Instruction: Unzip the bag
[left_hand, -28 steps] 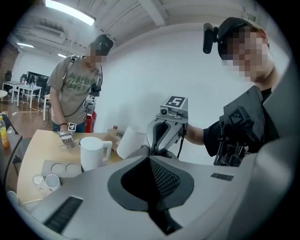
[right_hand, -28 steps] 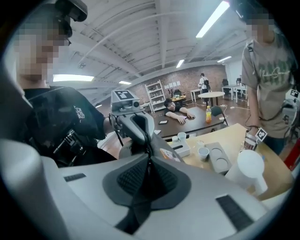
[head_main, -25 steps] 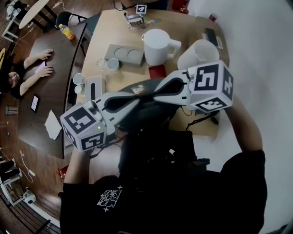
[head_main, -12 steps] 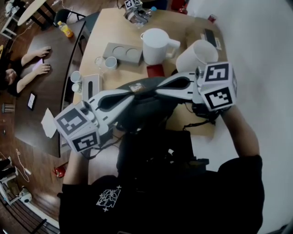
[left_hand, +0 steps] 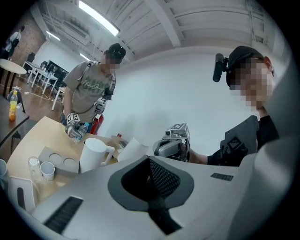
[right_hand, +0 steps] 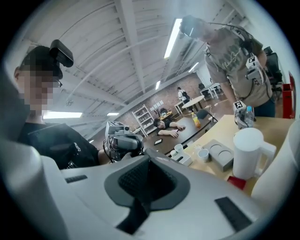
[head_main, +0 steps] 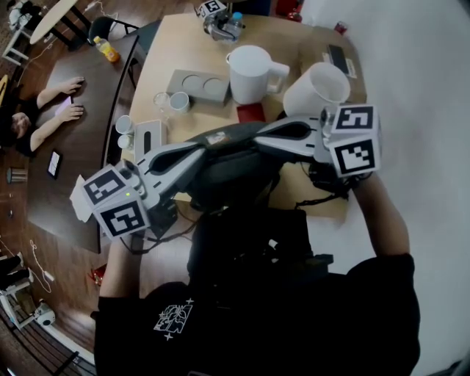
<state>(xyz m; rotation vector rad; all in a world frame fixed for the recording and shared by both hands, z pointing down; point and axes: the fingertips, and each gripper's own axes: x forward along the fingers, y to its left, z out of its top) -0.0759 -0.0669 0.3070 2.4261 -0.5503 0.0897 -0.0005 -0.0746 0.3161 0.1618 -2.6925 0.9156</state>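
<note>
A dark grey bag [head_main: 229, 175] sits on the near edge of the wooden table [head_main: 176, 51], right in front of me. Both grippers point at each other over its top. My left gripper [head_main: 208, 148] comes in from the lower left and my right gripper [head_main: 253, 139] from the right. Their tips lie close together by a small pale tag [head_main: 217, 138] on the bag. In the left gripper view the left gripper [left_hand: 149, 160] is shut, and in the right gripper view the right gripper [right_hand: 149, 157] is shut too. Neither view shows the bag, so any pinched piece is hidden.
Two white jugs [head_main: 253, 73] [head_main: 316, 87], a grey tray with two round hollows [head_main: 198, 87], small cups [head_main: 172, 101] and a red item [head_main: 252, 114] stand behind the bag. Another person works grippers at the far end [head_main: 217, 13]. Someone leans on the dark table [head_main: 88, 132] at left.
The two marker cubes have moved apart: the left one out to the left, the right one a little to the right. More of the bag's top shows between the grippers.
</note>
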